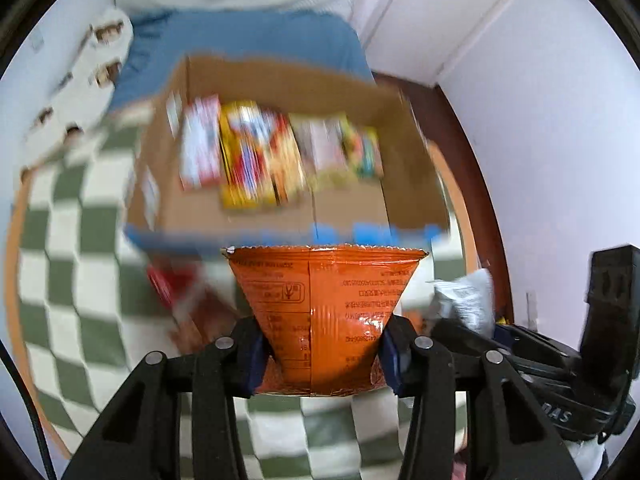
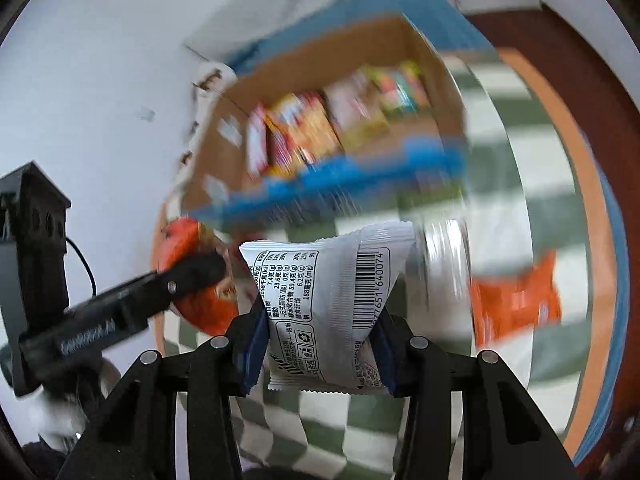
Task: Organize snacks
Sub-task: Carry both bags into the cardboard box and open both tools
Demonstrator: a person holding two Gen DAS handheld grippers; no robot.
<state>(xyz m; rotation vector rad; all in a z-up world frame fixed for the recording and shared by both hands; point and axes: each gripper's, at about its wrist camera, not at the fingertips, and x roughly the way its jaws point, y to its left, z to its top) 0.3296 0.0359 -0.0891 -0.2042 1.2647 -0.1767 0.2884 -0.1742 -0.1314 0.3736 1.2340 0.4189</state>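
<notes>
**Supporting surface and the items lying on it**

A green-and-white checkered rug with an orange border (image 1: 76, 264) is covering part of the dark reddish-brown wooden floor (image 2: 560, 80), which is showing beyond the rug's curved edge. An open brown cardboard box with blue tape along its near edge (image 1: 352, 208) is sitting directly on the rug, and a row of blurred, brightly coloured snack packets (image 1: 276, 152) is lying inside it. A loose orange snack packet (image 2: 516, 300) is lying flat on the rug, well apart from the box. A red packet (image 1: 168, 284) is lying on the rug just beside the box's near corner.
</notes>
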